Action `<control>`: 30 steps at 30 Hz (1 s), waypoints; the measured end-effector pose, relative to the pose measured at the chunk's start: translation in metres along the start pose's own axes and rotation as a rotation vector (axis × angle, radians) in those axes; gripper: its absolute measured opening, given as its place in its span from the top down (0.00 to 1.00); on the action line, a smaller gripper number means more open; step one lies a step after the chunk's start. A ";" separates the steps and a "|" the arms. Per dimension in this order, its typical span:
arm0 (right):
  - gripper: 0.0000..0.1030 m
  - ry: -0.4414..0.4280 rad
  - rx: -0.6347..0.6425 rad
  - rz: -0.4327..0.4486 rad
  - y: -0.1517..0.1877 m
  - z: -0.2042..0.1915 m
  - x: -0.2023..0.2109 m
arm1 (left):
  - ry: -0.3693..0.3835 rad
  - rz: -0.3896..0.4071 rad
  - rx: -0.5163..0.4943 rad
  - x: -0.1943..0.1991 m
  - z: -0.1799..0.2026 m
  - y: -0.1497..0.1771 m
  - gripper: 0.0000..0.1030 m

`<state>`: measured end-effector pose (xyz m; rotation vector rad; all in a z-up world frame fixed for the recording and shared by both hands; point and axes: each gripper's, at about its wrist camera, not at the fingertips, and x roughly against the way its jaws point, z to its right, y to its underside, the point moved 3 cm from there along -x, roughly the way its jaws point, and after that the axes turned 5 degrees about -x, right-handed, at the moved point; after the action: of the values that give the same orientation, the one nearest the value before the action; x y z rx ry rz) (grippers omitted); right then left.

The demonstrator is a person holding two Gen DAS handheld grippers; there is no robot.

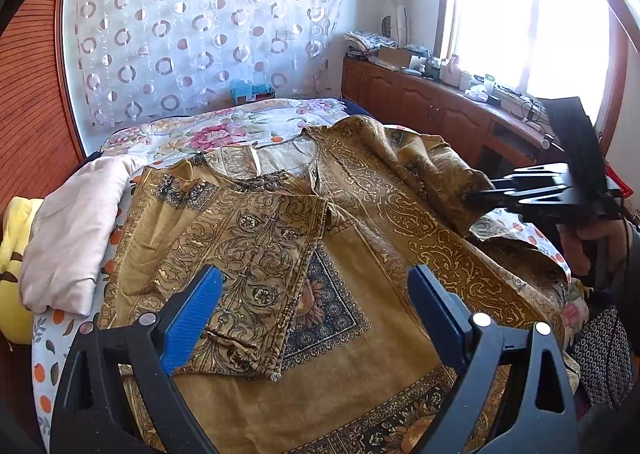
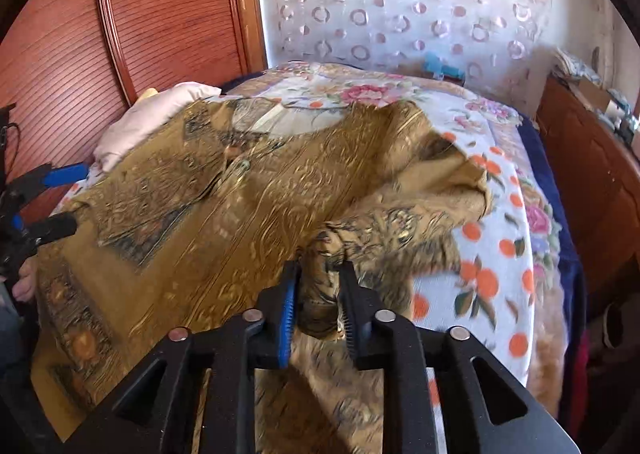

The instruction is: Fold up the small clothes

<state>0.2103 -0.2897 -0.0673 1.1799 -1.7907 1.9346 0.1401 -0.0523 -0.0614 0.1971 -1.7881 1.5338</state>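
A golden-brown patterned top point(image 1: 380, 366) with dark ornamental borders lies spread on the bed, neck away from me. One sleeve point(image 1: 240, 246) is folded across its front. My left gripper point(image 1: 316, 274) hovers open just above the top's middle, with nothing between its blue pads. At the right side, my right gripper point(image 2: 320, 270) is shut on a bunched fold of the other sleeve point(image 2: 320, 294) and holds that cloth raised off the bed. In the left wrist view the right gripper point(image 1: 470, 195) reaches in from the right, a hand point(image 1: 592, 246) behind it. The top point(image 2: 200, 222) is blurred in the right wrist view.
The bed has a floral and orange-print cover point(image 2: 492, 238). A pale pink folded cloth point(image 1: 72, 238) and a yellow item point(image 1: 12, 254) lie at the left beside a wooden panel point(image 1: 32, 102). A wooden cabinet point(image 1: 420, 102) with clutter runs under the window at right.
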 end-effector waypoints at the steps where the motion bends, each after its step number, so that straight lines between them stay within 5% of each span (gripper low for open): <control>1: 0.69 -0.009 -0.017 0.017 0.003 0.004 0.007 | 0.002 -0.001 0.000 0.000 0.000 0.000 0.08; 4: 0.59 -0.004 -0.063 0.094 0.003 0.022 0.032 | 0.012 0.001 0.004 0.000 0.001 0.001 0.08; 9: 0.59 0.098 -0.165 0.133 0.007 0.065 0.047 | 0.029 0.007 0.002 0.000 0.007 0.000 0.08; 14: 0.59 0.168 -0.215 0.006 0.004 0.081 -0.014 | 0.032 -0.003 -0.007 -0.003 0.011 0.001 0.08; 23: 0.59 0.207 -0.222 -0.055 -0.030 0.090 -0.084 | 0.026 -0.012 0.007 0.000 0.007 0.007 0.08; 24: 0.63 0.212 -0.211 -0.059 -0.033 0.088 -0.086 | 0.025 -0.011 0.009 0.000 0.006 0.008 0.08; 25: 0.85 0.210 -0.197 -0.061 -0.037 0.088 -0.086 | 0.023 -0.012 0.012 0.001 0.004 0.009 0.08; 26: 0.91 0.204 -0.174 -0.066 -0.040 0.084 -0.086 | 0.022 -0.011 0.015 0.002 0.002 0.010 0.08; 30: 0.93 0.150 -0.134 -0.050 -0.050 0.076 -0.078 | 0.016 -0.005 0.033 0.006 -0.006 0.013 0.08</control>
<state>0.3227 -0.3228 -0.0918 0.9992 -1.7648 1.7933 0.1311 -0.0415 -0.0675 0.2054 -1.7496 1.5579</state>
